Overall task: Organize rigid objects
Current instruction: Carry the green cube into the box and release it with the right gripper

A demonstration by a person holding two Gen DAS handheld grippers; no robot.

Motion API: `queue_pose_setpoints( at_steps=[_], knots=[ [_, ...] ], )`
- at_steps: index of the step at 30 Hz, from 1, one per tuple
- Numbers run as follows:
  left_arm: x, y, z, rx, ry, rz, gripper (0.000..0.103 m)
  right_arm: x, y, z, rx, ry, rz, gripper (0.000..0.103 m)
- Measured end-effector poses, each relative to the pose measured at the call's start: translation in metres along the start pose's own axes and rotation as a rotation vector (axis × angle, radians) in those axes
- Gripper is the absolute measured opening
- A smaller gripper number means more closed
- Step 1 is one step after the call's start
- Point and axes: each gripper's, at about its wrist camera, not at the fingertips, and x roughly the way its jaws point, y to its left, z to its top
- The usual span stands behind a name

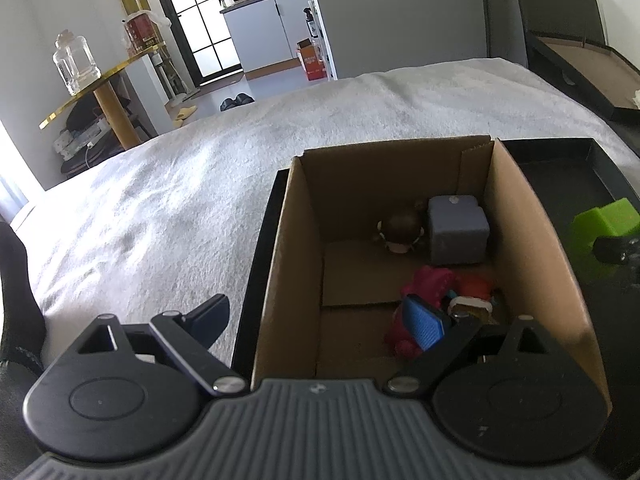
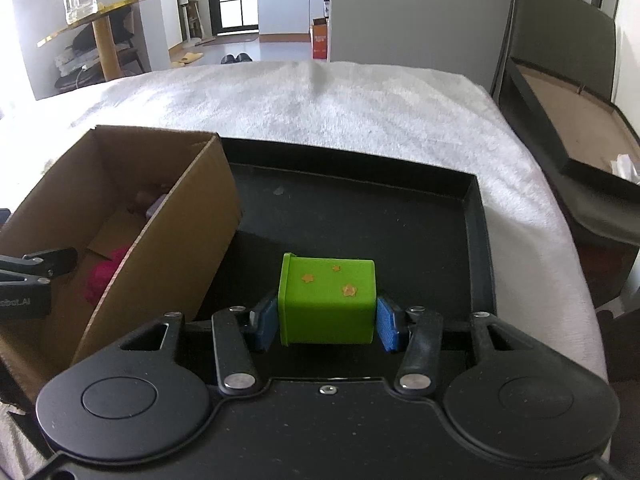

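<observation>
A cardboard box [image 1: 280, 264] stands on the left part of a black tray [image 2: 476, 248] on a white blanket. Inside it lie a grey-blue cube [image 1: 458, 228], a small brown doll head [image 1: 400, 232] and a pink toy [image 1: 424, 284] with other small pieces. My left gripper [image 1: 320, 320] is open; its left finger is outside the box's left wall, its right finger with the blue pad [image 1: 424, 326] is inside. My right gripper [image 2: 327, 320] is shut on a green cube with orange stars [image 2: 328, 300], just above the tray, right of the box. The cube also shows in the left wrist view [image 1: 604, 224].
The white blanket [image 2: 360, 108] covers a bed or table beyond the tray. A black lid or second box [image 2: 568, 120] stands at the right. A gold side table with a glass jar [image 1: 76, 64] stands at the far left.
</observation>
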Motion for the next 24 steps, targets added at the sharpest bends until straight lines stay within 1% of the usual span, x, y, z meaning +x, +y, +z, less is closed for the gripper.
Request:
queue_pose_setpoints(
  at_steps=[8,17,23,24],
  knots=[
    [-0.006,0.007,0.0,-0.01,-0.011,-0.021,0.092,-0.018,0.007,0.01,-0.022,-0.046,-0.012,0.048],
    [-0.011,0.018,-0.001,-0.05,-0.018,-0.053,0.092,-0.038,0.019,0.028,-0.056,-0.113,-0.014,0.048],
    [-0.012,0.024,-0.004,-0.061,-0.019,-0.076,0.088,-0.045,0.032,0.039,-0.078,-0.146,0.005,0.048],
    [-0.013,0.025,-0.005,-0.062,-0.021,-0.078,0.086,-0.045,0.034,0.041,-0.082,-0.15,0.01,0.048]
  ],
)
